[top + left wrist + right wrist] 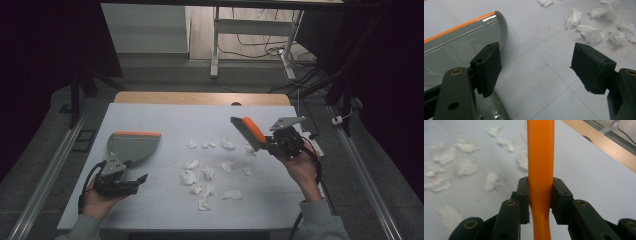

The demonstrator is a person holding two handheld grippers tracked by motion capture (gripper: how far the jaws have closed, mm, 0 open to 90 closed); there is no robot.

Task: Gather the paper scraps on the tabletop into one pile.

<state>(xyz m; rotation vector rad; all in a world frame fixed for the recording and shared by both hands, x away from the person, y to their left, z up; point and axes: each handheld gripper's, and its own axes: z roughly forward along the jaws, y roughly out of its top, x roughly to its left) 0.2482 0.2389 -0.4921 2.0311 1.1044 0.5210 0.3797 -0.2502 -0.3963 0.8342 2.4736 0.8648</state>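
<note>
A grey dustpan [131, 145] with an orange front lip lies on the white table at the left; its pan [461, 45] sits just beside my left gripper. My left gripper [131, 183] [535, 68] is open over bare table, nothing between its jaws. My right gripper [272, 145] [540, 200] is shut on the orange handle of a small brush [249, 132] [541, 157], held above the table at the right with its dark bristles facing down-left. Several crumpled white paper scraps [207, 173] [590, 33] [465, 167] are scattered across the middle of the table.
The white table mat [165, 117] lies on a wooden top whose far edge [200, 97] [604, 147] shows. Metal rails run along both sides of the table. Desk legs and cables stand on the floor beyond.
</note>
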